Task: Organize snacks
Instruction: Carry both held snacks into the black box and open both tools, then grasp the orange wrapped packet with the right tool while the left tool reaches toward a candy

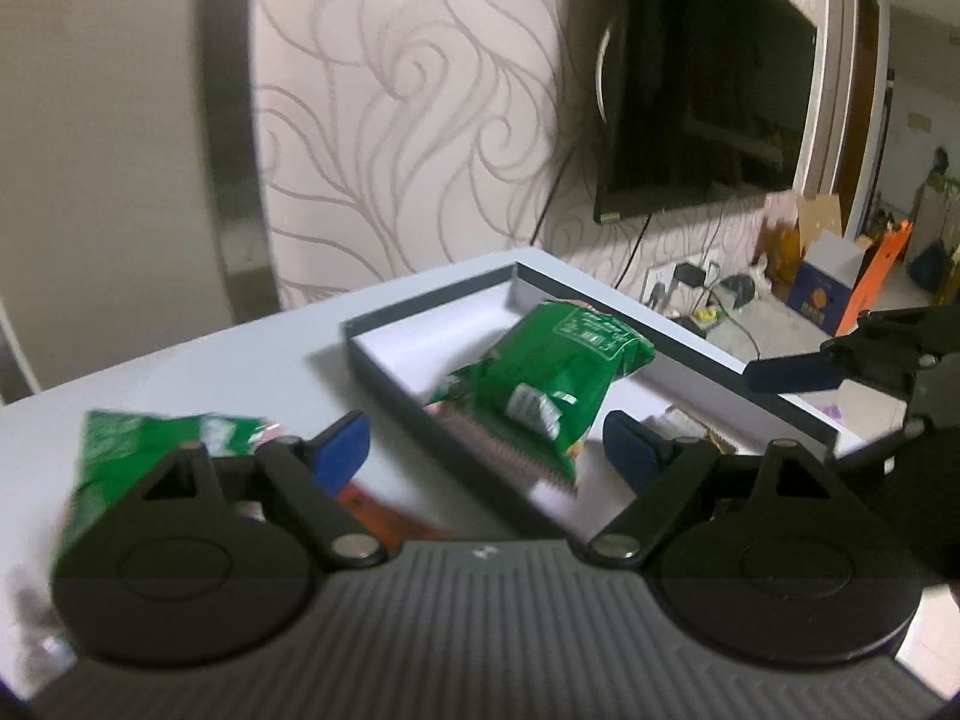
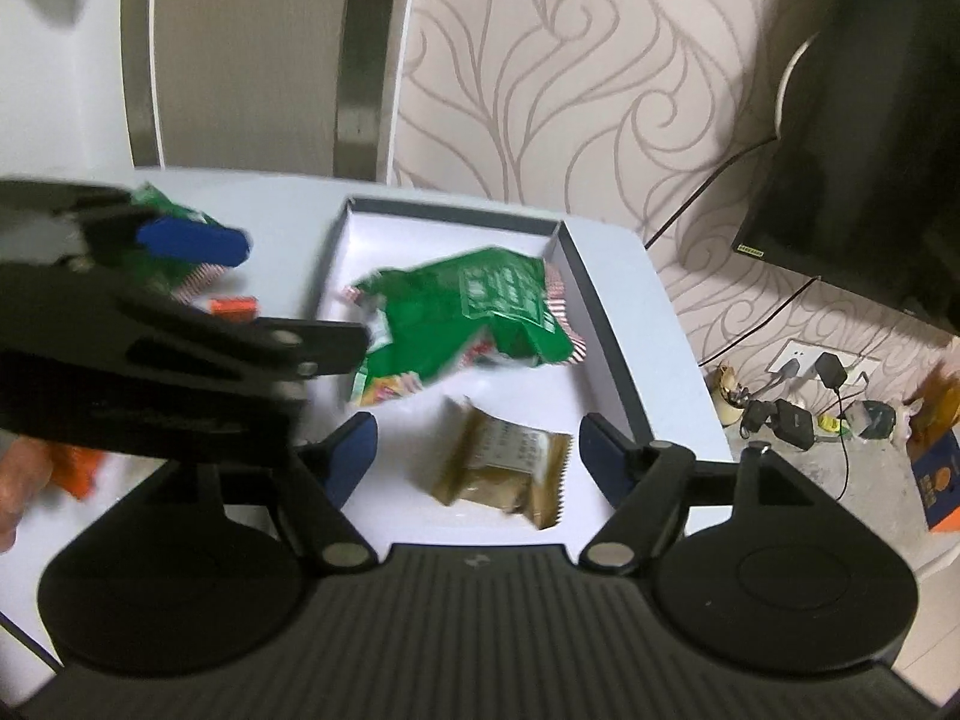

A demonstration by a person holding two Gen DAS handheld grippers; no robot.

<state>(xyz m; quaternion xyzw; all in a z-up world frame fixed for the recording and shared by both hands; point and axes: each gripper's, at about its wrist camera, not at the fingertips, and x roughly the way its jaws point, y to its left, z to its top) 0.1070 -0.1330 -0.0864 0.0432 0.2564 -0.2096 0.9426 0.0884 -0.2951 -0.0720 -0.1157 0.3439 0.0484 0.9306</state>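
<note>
Apparently both tongs, left tongs (image 1: 486, 450) and right tongs (image 2: 477, 450), gape wide, empty; green packet (image 2: 468, 312) overhangs box (image 2: 576, 258) near-left wall, may slide out.

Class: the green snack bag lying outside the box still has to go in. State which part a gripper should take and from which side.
Grip the green bag outside the box by its crimped red-and-white end seam, coming from above on the box side. It seems to lie flat on the table, so that thin flat edge probably suits two fingers best.
</note>
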